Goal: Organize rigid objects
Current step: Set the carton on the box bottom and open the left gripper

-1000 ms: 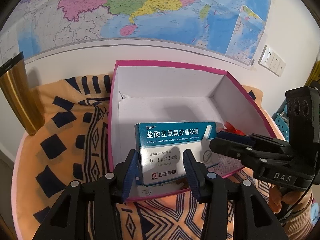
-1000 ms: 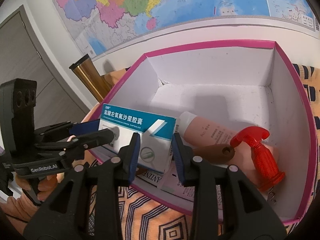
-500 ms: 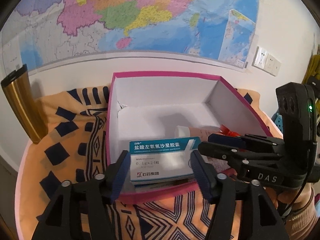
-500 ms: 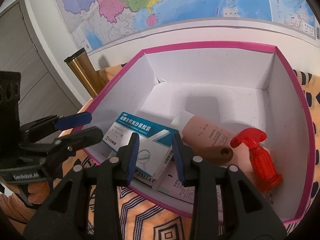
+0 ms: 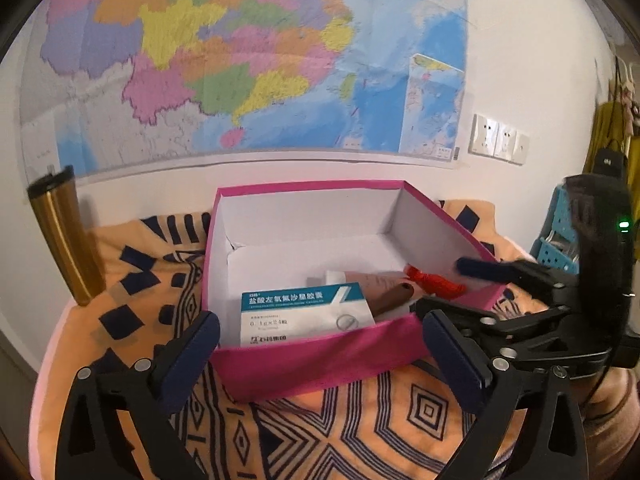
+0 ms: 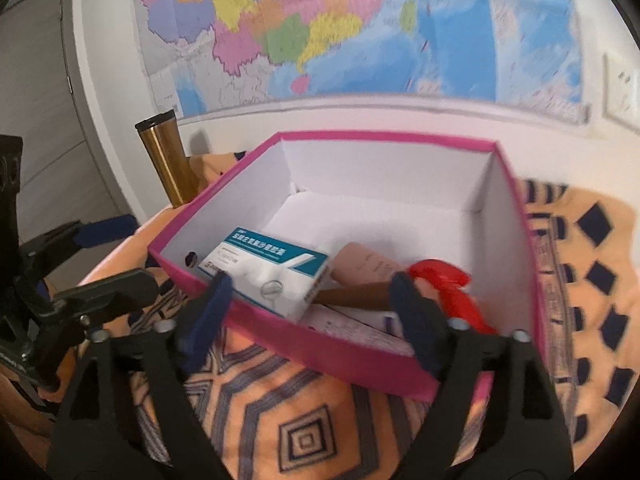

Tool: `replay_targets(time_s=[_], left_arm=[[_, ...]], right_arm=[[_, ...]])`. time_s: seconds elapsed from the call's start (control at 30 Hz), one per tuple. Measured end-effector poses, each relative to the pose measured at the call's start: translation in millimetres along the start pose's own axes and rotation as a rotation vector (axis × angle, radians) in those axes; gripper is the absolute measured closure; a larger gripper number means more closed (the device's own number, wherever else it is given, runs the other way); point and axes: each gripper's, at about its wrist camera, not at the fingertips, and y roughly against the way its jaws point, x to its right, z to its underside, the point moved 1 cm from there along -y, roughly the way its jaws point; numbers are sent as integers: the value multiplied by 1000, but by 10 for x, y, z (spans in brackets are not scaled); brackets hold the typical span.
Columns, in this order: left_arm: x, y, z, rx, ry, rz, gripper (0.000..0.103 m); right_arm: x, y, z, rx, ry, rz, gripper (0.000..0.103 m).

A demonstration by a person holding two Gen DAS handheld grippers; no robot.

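We hold our left gripper (image 5: 320, 348) and right gripper (image 6: 308, 304) just outside the pink box (image 5: 316, 356), fingers wide apart and holding nothing. The medicine box (image 5: 306, 312) lies inside, by the near wall. Bumping that wall could slide the pink box.

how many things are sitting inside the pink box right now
5 show: teal medicine box near the front-left, peach tube, brown stick, red sprayer on the right, a leaflet underneath. More may be hidden.
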Motion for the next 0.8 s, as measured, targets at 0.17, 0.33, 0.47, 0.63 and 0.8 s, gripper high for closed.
replay_targets(time_s=[0.17, 0.33, 0.47, 0.63, 0.8], left_arm=[[103, 57, 137, -3, 14, -14, 0], [147, 43, 282, -36, 46, -33, 0], [155, 38, 376, -61, 75, -41, 0], [182, 34, 465, -84, 84, -50, 0], [305, 11, 565, -93, 57, -43, 0]], right_arm=[[-34, 280, 187, 58, 40, 102, 5], [-28, 389, 412, 37, 26, 145, 5], [-50, 432, 558, 22, 5, 166, 5], [-111, 494, 684, 22, -7, 158, 5], [-154, 523, 788, 5, -6, 149, 5]])
